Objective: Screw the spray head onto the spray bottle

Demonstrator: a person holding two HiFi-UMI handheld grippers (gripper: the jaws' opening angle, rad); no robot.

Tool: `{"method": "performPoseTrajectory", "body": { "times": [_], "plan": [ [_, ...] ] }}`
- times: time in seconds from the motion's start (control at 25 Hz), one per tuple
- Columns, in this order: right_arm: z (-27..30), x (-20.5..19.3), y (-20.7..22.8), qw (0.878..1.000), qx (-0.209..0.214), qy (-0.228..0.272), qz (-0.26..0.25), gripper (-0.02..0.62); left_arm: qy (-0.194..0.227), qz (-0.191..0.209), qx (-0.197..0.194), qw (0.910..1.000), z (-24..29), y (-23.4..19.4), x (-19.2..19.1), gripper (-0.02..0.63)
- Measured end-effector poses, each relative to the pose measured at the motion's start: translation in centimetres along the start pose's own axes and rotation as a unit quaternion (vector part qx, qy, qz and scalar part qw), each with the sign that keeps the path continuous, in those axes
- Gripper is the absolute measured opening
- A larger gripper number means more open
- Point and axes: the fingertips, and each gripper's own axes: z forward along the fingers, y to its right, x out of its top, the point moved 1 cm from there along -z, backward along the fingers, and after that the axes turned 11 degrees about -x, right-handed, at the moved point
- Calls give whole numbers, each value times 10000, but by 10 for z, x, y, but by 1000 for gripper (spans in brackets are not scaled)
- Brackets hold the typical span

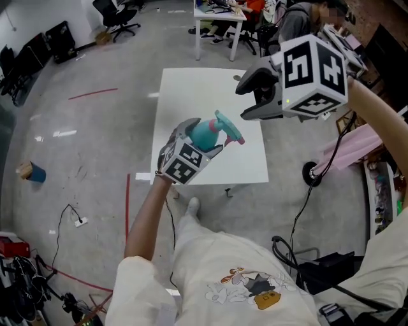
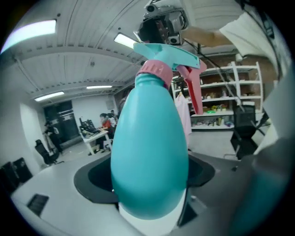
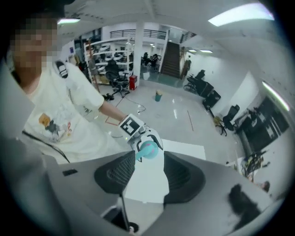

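Note:
A teal spray bottle [image 1: 204, 134] is held above the white table [image 1: 191, 95] with my left gripper [image 1: 201, 141] shut on its body. Its spray head [image 1: 230, 128], teal with a pink collar and pink trigger, sits on the neck and points right. In the left gripper view the bottle [image 2: 150, 156] fills the middle between the dark pads, with the spray head [image 2: 168, 55] on top. My right gripper [image 1: 243, 103] hangs above and to the right of the bottle, open and empty. Through the right gripper [image 3: 150, 173] jaws the bottle [image 3: 148, 149] shows far below.
A white desk [image 1: 220, 19] with seated people stands behind the table. Office chairs [image 1: 118, 16] are at the back left. A blue cup [image 1: 37, 173] and a cable [image 1: 71, 213] lie on the floor at left. A pink cloth [image 1: 357, 143] is at the right.

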Motion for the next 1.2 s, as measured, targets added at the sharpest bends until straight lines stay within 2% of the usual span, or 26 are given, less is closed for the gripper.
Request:
{"method": "performPoseTrajectory", "body": {
  "times": [0.08, 0.12, 0.24, 0.36, 0.48, 0.56, 0.68, 0.8, 0.92, 1.08, 1.2],
  "plan": [
    [0, -4, -7, 9971, 6, 131, -747, 192, 118, -57, -772, 9969, 1, 12, -2, 417],
    [1, -6, -13, 9938, 40, 174, -1097, 192, 196, -76, -1196, 9926, 1, 20, -2, 417],
    [10, -11, -25, 9811, 14, 242, -1920, 192, 186, 62, -2284, 9734, -2, 45, -5, 417],
    [23, -10, -32, 9640, -140, 254, -2643, 192, 15, 199, -3065, 9517, -5, 62, -8, 417],
    [35, -14, -46, 9416, -69, 127, -3363, 192, 51, 159, -3655, 9307, -9, 78, -3, 417],
    [41, -14, -57, 9290, -32, 137, -3698, 192, 18, 199, -3947, 9186, -12, 91, -1, 417],
    [46, -12, -72, 9187, 90, 177, -3945, 192, -195, 348, -4291, 9024, -16, 107, -1, 417],
    [51, -15, -92, 9086, 328, 115, -4163, 192, -321, 387, -4519, 8907, -17, 118, -2, 417],
    [54, -19, -103, 9034, 530, 27, -4255, 192, -302, 377, -4602, 8865, -18, 120, 4, 417],
    [54, -19, -107, 9033, 597, 13, -4249, 186, -367, 474, -4623, 8847, -20, 124, 9, 417],
    [55, -18, -107, 9031, 603, 23, -4252, 132, -419, 547, -4625, 8840, -20, 127, 8, 417]
  ]
}}
